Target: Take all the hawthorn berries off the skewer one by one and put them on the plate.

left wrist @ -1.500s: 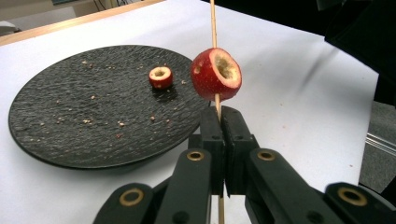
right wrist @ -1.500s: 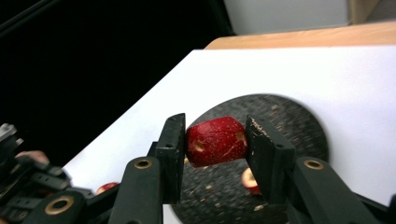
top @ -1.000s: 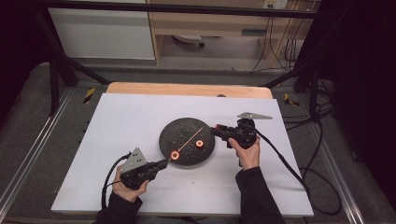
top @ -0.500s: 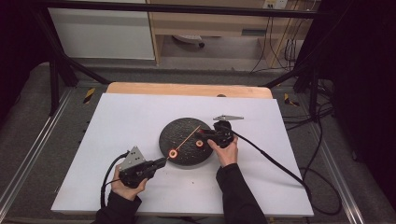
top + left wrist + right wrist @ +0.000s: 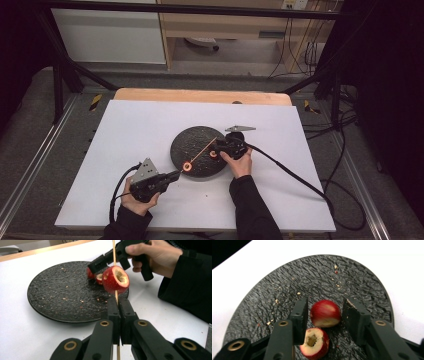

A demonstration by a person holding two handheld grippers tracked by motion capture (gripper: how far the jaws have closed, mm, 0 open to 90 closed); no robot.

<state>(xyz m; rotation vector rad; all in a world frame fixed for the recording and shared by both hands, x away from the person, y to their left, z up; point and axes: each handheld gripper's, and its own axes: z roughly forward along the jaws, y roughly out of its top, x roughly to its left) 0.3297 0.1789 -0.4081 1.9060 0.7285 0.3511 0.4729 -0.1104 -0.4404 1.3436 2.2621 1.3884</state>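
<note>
- The dark round plate [image 5: 197, 145] lies on the white table [image 5: 125, 135]; all places below are told from this plate.
- The left gripper [image 5: 119, 311], at the plate's near edge, has its jaws clamped on a thin wooden skewer [image 5: 115, 293].
- A red cored fruit piece [image 5: 115, 279] sits threaded on the skewer, just above the plate's near rim.
- The right gripper [image 5: 324, 315] reaches over the plate from its right side; its jaws have just been opening and stand apart.
- A red fruit half [image 5: 325, 313] lies on the plate between those jaws, with a gap at each side.
- A second cored piece [image 5: 314, 342] lies on the plate, just beside the first.
</note>
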